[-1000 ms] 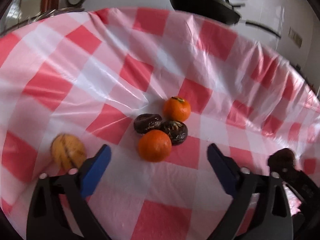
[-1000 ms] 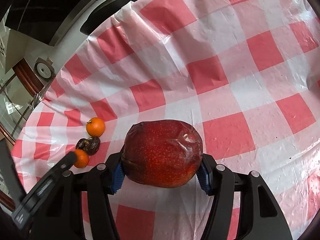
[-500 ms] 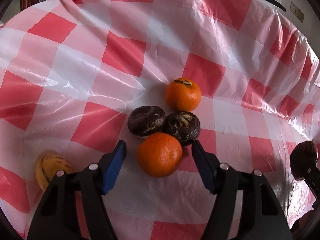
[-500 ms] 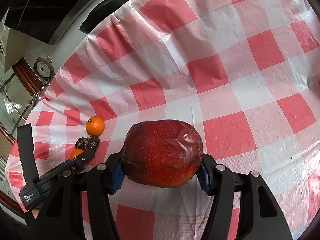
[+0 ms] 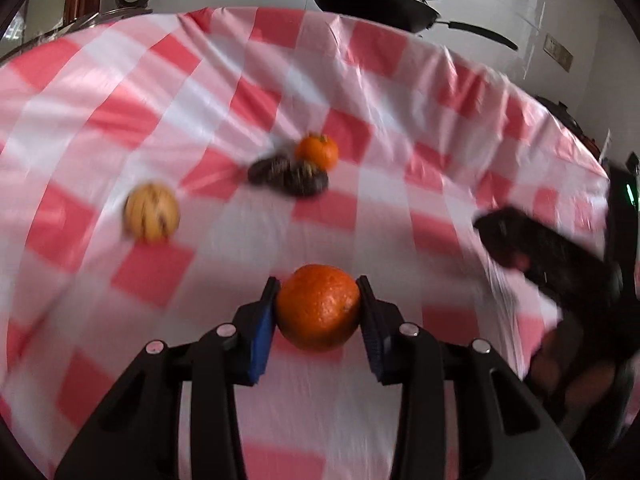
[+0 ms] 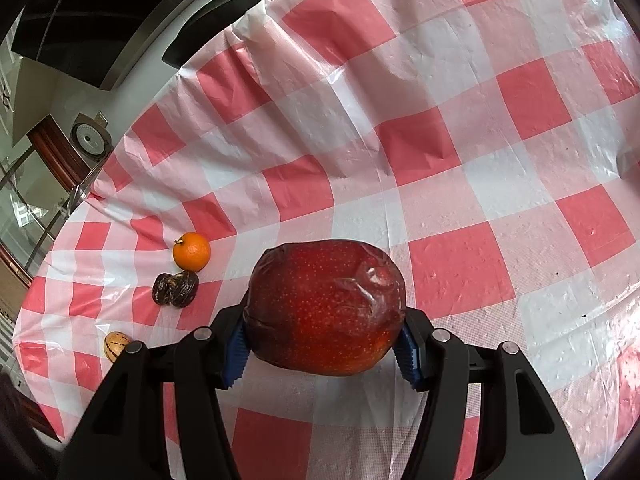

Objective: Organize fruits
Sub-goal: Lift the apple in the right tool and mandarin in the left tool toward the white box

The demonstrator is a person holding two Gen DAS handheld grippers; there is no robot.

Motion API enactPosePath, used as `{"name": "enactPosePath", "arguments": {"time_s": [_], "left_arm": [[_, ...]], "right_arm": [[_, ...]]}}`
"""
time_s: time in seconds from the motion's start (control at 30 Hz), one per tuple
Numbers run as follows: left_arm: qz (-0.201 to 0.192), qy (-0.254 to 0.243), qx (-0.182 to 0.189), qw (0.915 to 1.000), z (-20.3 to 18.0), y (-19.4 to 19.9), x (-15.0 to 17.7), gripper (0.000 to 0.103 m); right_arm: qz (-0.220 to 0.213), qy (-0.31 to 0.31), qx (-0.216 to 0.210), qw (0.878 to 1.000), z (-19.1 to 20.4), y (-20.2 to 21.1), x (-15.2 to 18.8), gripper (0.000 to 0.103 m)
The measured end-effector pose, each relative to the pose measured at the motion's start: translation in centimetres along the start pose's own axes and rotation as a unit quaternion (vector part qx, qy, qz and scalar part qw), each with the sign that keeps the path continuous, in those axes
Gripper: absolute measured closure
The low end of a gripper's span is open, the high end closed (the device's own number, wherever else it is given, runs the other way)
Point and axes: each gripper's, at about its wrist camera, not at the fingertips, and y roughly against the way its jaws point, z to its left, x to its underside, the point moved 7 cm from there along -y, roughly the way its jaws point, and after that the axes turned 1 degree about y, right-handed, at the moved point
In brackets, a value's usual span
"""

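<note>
- Orange round mandarin (image 5: 318,307) sits between the blue pads (image 5: 262,330) of the left gripper (image 5: 319,312); jaws closing, pads touching both its sides, fruit off the tabletop (image 5: 224,280).
- Dark red round apple in clear plastic wrap (image 6: 325,307) is clamped in the right gripper (image 6: 323,346), pads on its left and right flanks, its wide axis spanning the jaws.
- On the red-and-white checked cloth: second small mandarin (image 6: 191,251) touching two dark wrinkled fruits (image 6: 175,289); yellow striped fruit (image 6: 115,345) lies apart, nearer the edge.
- No readable writing or labels.
- Left view is motion-blurred.
</note>
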Motion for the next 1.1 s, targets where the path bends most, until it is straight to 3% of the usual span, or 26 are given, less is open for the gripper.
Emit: {"name": "enactPosePath", "arguments": {"time_s": [0.1,0.2,0.37,0.8,0.93,1.1], "left_arm": [[-0.002,0.001,0.026,0.9997,-1.3,0.3,0.3,0.064],[-0.013,-0.013,0.013,0.9997,-1.8,0.3,-0.1,0.064],[0.016,0.035,0.038,0.9985,-0.3,-0.8,0.0,0.064],[-0.002,0.03,0.017,0.9994,0.0,-0.6,-0.4,0.064],[-0.021,0.038,0.015,0.9989,0.6,1.5,0.0,0.064],[-0.053,0.046,-0.003,0.9975,2.7,6.6,2.8,0.064]], "right_arm": [[0.0,0.0,0.0,1.0,0.0,-0.1,0.0,0.044],[0.002,0.002,0.0,1.0,0.1,0.0,0.1,0.044],[0.004,0.002,-0.001,1.0,0.1,0.0,0.1,0.044],[0.001,-0.007,-0.003,1.0,-0.1,0.0,-0.2,0.044],[-0.014,-0.011,-0.013,1.0,-0.2,1.9,0.4,0.044],[0.001,-0.02,0.0,1.0,-0.7,6.1,4.5,0.044]]}}
